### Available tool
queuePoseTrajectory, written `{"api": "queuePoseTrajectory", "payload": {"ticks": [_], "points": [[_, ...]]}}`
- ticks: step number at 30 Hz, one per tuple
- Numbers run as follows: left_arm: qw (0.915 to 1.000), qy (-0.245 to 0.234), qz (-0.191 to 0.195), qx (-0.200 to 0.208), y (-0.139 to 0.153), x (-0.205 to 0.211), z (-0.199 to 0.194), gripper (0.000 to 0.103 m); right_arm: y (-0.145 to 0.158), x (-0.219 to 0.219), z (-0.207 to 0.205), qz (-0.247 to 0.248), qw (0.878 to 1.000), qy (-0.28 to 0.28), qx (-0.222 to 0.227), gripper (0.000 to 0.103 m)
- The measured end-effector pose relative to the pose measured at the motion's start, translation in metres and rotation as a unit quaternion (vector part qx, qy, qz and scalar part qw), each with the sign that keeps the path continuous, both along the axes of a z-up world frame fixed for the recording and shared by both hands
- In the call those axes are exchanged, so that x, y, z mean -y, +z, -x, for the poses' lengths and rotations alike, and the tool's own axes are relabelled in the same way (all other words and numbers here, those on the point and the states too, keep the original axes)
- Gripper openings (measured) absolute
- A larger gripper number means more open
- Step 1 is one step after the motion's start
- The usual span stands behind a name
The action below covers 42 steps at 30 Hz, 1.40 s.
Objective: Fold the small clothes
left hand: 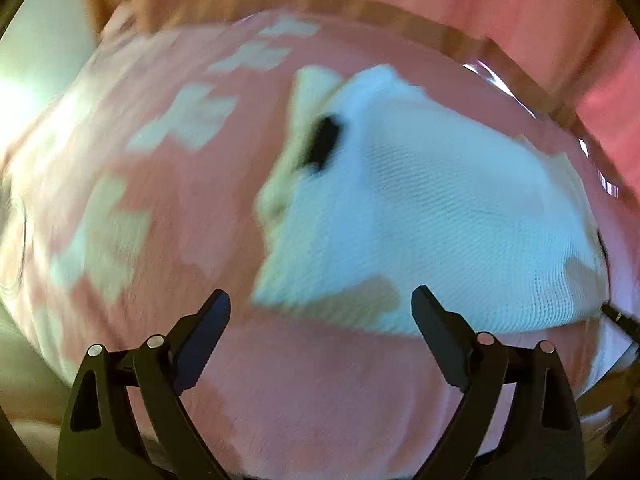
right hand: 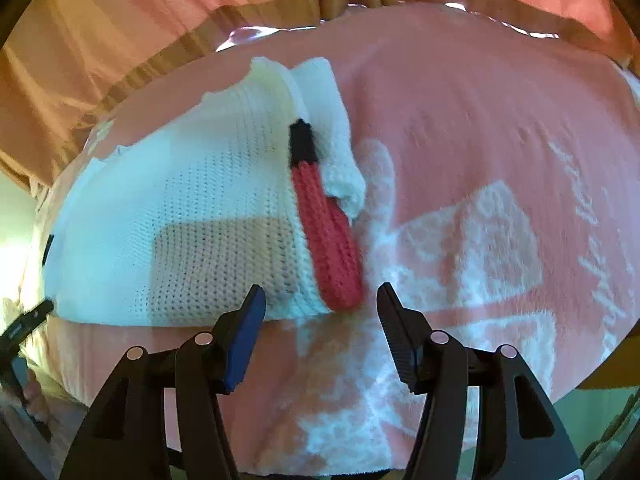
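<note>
A small white knitted garment (left hand: 432, 216) lies folded on a pink blanket with white patches (left hand: 168, 208). In the right wrist view the garment (right hand: 192, 216) has a red knitted strip with a black end (right hand: 326, 236) along its right edge. My left gripper (left hand: 320, 304) is open and empty, just in front of the garment's near left corner. My right gripper (right hand: 320, 300) is open and empty, its fingers on either side of the garment's near right corner and the red strip's tip. The left view is blurred.
The pink blanket (right hand: 480, 128) covers a table with a brown edge (right hand: 168, 56). Pink curtains (right hand: 100, 32) hang behind. A tip of the other gripper (right hand: 28, 316) shows at the left edge of the right wrist view.
</note>
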<state>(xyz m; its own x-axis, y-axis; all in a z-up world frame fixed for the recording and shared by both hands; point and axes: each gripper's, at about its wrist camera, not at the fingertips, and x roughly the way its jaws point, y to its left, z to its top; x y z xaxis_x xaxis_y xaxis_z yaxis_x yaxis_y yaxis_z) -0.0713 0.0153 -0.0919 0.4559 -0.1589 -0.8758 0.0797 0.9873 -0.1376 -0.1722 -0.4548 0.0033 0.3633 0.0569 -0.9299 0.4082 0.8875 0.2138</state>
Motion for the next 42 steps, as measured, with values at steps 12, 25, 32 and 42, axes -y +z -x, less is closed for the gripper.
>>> {"api": "queuePoseTrajectory", "payload": {"ticks": [12, 25, 32, 42], "points": [[0.9969, 0.019, 0.075, -0.013, -0.002, -0.011, -0.013, 0.076, -0.007, -0.011, -0.014, -0.023, 1.000, 0.001, 0.008, 0.013], [0.9991, 0.019, 0.037, 0.007, 0.026, -0.011, -0.004, 0.055, 0.025, 0.006, -0.006, 0.063, 0.998, -0.017, 0.019, 0.026], [0.9905, -0.020, -0.018, 0.135, 0.119, 0.032, -0.030, 0.081, 0.098, -0.046, -0.074, 0.058, 0.989, 0.087, 0.107, 0.014], [0.9935, -0.053, -0.058, 0.083, 0.084, 0.070, -0.103, 0.094, 0.037, -0.158, -0.183, 0.034, 0.968, 0.239, 0.073, 0.009]]}}
